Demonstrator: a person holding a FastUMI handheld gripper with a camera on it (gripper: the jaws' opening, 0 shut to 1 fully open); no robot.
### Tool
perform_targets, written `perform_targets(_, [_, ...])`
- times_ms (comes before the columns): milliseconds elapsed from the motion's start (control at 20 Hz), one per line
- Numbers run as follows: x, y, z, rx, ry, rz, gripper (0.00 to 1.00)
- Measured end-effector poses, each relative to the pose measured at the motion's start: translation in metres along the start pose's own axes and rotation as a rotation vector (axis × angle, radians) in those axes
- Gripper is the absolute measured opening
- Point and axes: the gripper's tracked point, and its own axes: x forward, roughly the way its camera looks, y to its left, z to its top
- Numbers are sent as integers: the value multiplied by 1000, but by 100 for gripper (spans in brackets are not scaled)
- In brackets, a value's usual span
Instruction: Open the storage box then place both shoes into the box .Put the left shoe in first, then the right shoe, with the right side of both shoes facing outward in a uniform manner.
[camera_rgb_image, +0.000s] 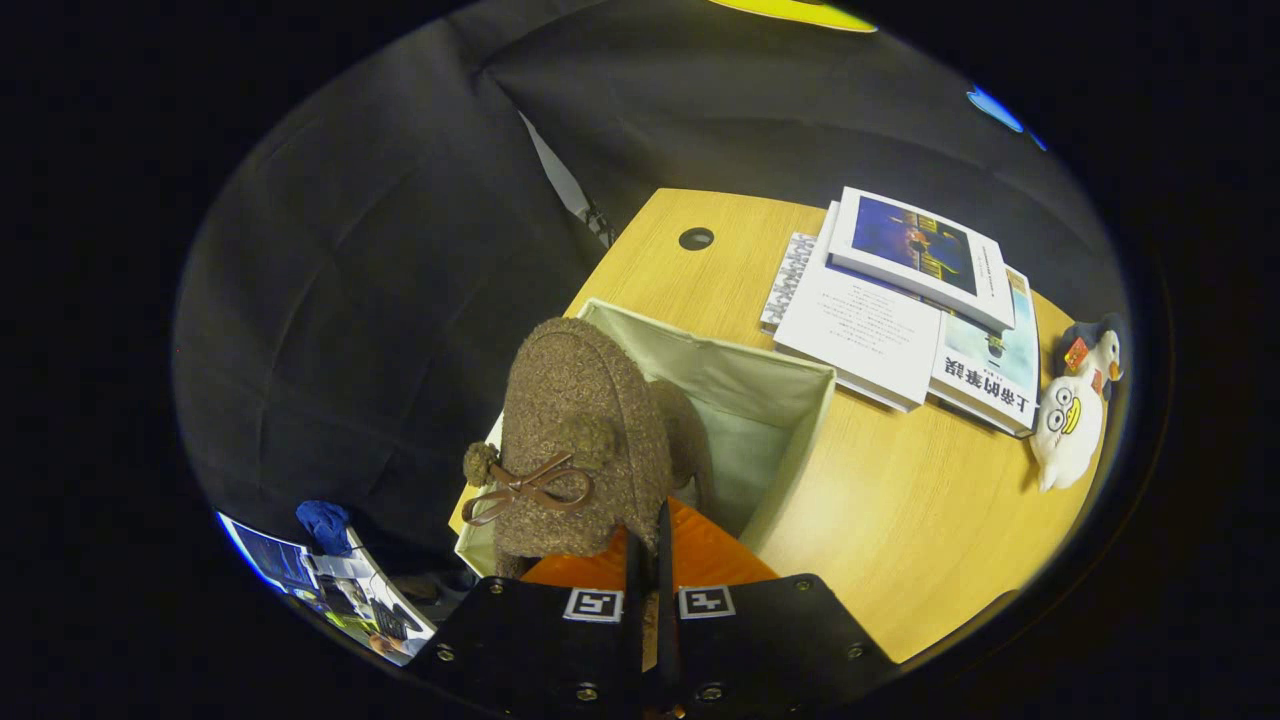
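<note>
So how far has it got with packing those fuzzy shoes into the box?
Done: the storage box stands open on the wooden table. In hand: the gripper is shut on a brown fuzzy shoe with a bow, held over the box. A second brown shape sits just behind it inside the box, possibly the other shoe, but I cannot tell. Left: lowering and releasing this shoe.

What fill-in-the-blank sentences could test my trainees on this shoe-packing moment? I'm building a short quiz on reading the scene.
1. The gripper is shut on a brown fuzzy ____ with a bow.
2. The held shoe hangs over the open storage ____.
3. Beyond the storage box, a stack of ____ lies on the wooden table.
4. Beside the books lies a white plush ____.

Missing words: shoe; box; books; penguin
</note>
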Motion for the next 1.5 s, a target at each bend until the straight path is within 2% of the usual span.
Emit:
perform_targets(350, [14, 9, -1, -10, 3, -2, 6])
perform_targets(400, [14, 11, 0, -21, -2, 5, 15])
perform_targets(600, [-4, -1, 13, -91, -63, -27, 98])
perform_targets(850, [-43, -14, 22, -70, -172, -6, 98])
perform_targets(1150, [-122, -53, 22, -11, -376, -12, 98])
perform_targets(1250, [-151, -74, 22, 25, -464, -39, 98])
perform_targets(1500, [-241, -139, 21, 102, -760, -186, 98])
